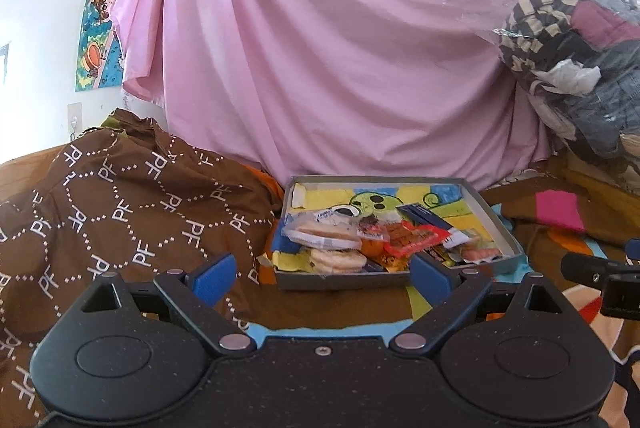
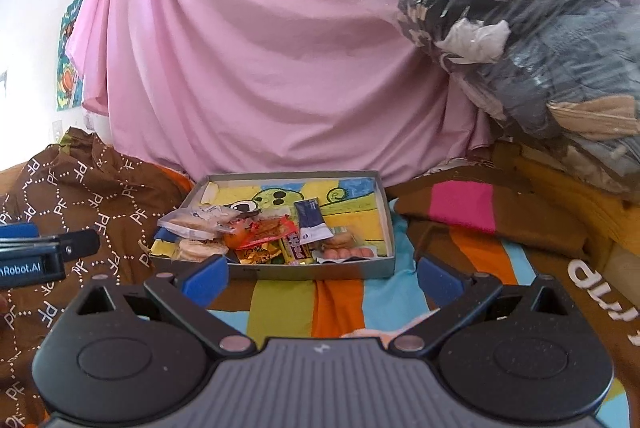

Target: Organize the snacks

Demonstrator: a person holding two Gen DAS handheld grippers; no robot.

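Snacks sit heaped at the near end of a shallow grey box (image 2: 382, 224) on the striped bedspread (image 2: 280, 304): clear-wrapped round biscuits (image 2: 198, 220), an orange fruit (image 2: 236, 239), a red packet (image 2: 268, 232), a dark blue packet (image 2: 312, 218), a small pack of pink sausages (image 2: 346, 252). Left gripper (image 1: 322, 270) spread wide, holds nothing, short of the box front. Right gripper (image 2: 322, 274) also spread wide, empty, just before the box wall. Risks, as I judge them: crinkly wrappers overlap, so one pinch may drag two items; biscuits could crack under squeeze; light box may slide on soft bedding if a finger bumps its rim; fruit may roll.
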